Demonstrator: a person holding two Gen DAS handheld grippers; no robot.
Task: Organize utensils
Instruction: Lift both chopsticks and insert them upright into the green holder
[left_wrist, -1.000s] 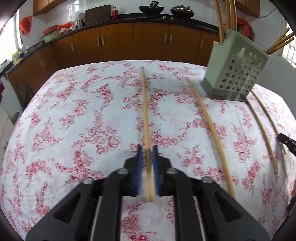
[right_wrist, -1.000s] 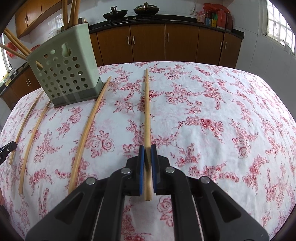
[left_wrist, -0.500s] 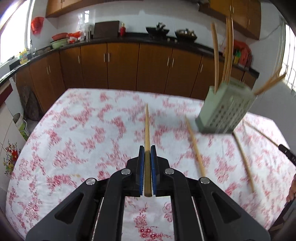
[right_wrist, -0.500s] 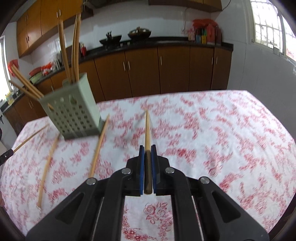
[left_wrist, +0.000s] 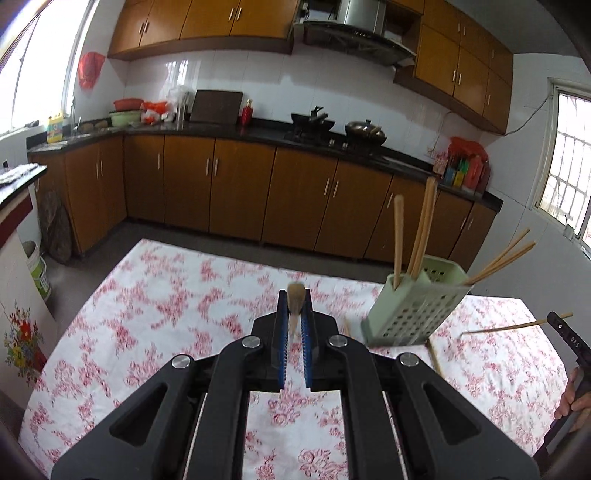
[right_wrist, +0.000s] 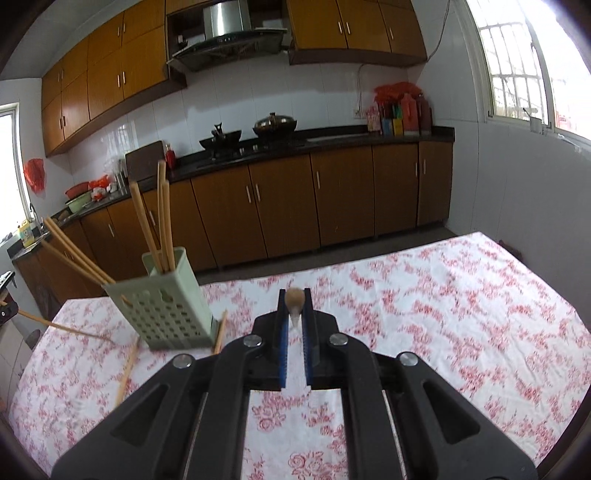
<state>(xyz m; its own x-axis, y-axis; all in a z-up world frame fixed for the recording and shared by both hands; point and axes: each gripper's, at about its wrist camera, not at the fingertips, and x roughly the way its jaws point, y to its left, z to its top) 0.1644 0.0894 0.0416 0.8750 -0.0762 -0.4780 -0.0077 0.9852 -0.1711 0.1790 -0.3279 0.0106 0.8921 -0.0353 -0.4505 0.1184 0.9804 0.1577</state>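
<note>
My left gripper (left_wrist: 294, 314) is shut on a wooden chopstick (left_wrist: 295, 295), held high above the table and seen end-on. My right gripper (right_wrist: 294, 312) is shut on another chopstick (right_wrist: 294, 298), also lifted and end-on. The pale green perforated utensil holder (left_wrist: 413, 306) stands to the right in the left wrist view and to the left in the right wrist view (right_wrist: 166, 310). It holds several chopsticks (right_wrist: 159, 218). Loose chopsticks (right_wrist: 127, 365) lie on the cloth beside its base. The right gripper's chopstick (left_wrist: 513, 326) shows at the right edge of the left wrist view.
The table has a white cloth with red flowers (right_wrist: 443, 314). Brown kitchen cabinets (left_wrist: 240, 192) and a black counter with woks run along the far wall. A bucket (left_wrist: 37, 269) stands on the floor at left.
Both grippers have lifted their chopsticks off the cloth and risen well above the table, tilting upward. The holder and the loose chopsticks have stayed in place.
</note>
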